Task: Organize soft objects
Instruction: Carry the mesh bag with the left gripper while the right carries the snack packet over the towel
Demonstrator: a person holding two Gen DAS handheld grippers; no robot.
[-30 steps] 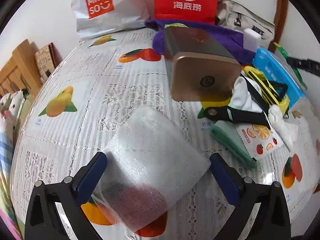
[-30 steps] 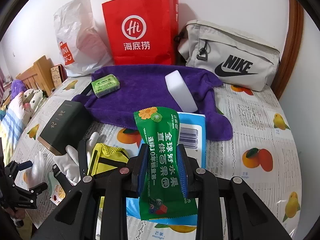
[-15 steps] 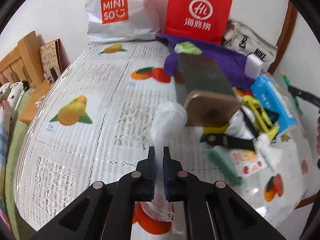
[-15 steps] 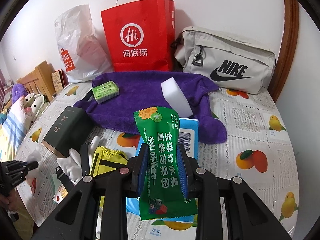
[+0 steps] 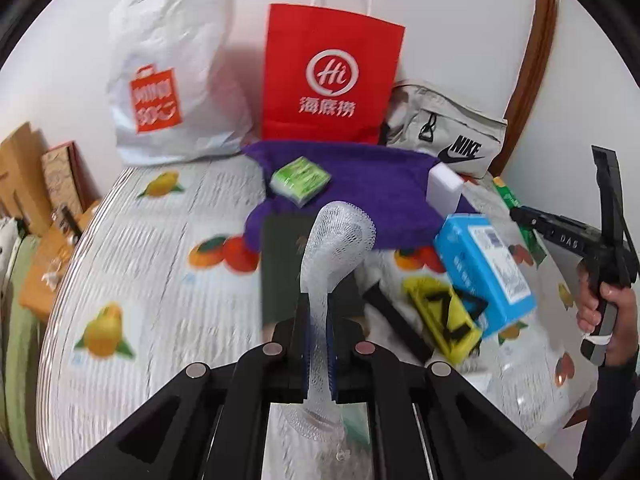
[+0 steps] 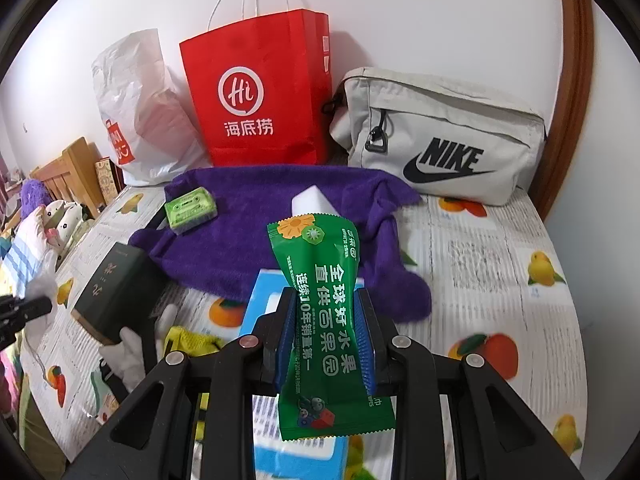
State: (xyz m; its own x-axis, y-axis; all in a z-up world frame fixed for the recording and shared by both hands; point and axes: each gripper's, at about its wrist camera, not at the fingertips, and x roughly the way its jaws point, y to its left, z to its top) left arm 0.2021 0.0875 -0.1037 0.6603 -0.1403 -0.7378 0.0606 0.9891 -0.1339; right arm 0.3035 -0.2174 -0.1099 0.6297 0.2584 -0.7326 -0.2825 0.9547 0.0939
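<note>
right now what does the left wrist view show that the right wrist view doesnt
Only the left wrist view shows the white foam net pinched in the left gripper, the person's hand holding the other gripper's handle, and the yellow mesh pouch in full.

Only the right wrist view shows the green snack packet clamped in the right gripper, and white gloves.

Both show the red paper bag, purple towel, grey Nike bag, green cassette case, dark box and blue tissue pack.
</note>
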